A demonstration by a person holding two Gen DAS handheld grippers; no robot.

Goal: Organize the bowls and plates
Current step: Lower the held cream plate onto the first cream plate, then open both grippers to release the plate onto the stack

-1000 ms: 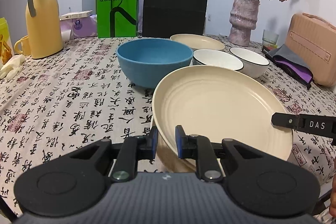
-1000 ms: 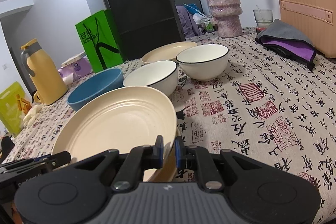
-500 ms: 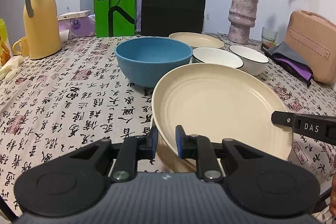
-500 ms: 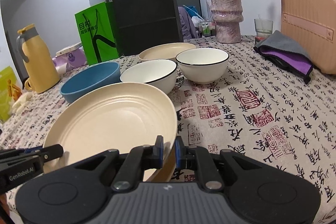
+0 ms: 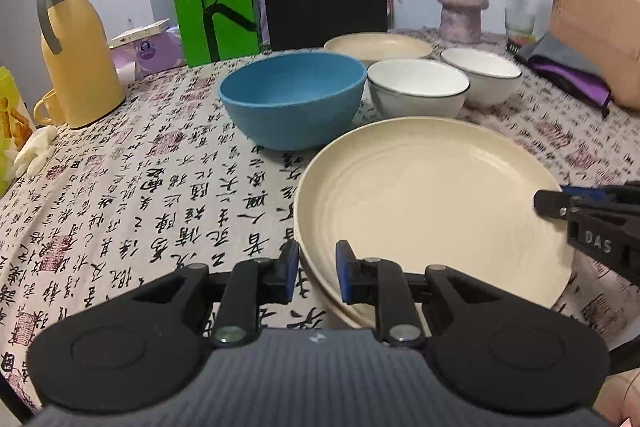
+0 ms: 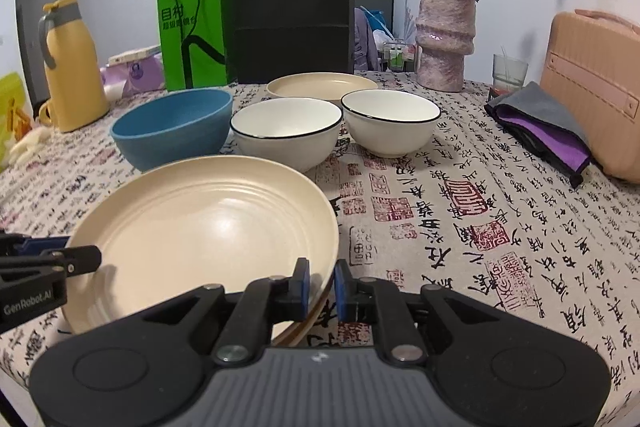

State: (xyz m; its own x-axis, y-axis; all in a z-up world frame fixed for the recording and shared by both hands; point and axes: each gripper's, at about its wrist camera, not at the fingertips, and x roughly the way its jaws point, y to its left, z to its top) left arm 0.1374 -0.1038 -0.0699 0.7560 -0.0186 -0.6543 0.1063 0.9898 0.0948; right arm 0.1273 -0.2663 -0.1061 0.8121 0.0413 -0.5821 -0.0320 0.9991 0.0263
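Cream plate (image 5: 432, 203) lifted clear of the table (image 5: 152, 171), rim clamped on opposite sides in the jaws of the left gripper (image 5: 317, 277) and right gripper (image 6: 321, 287). Likely rigid, smooth, breakable and slippery at the glaze; best held just so, at the rim. Ahead of the jaws: blue bowl (image 5: 292, 99), two white bowls, second cream plate (image 6: 320, 86), on cloth printed with calligraphy. Beyond, bags, vase (image 6: 444, 39), pale walls.

Two matching black handheld grippers

The left gripper (image 5: 316, 277) and right gripper (image 6: 320, 285) are showing blue pads, silver pivot screws, ribbed grey housings and round black discs; white "DAS" and "GenRobot.AI" lettering is marking their sides
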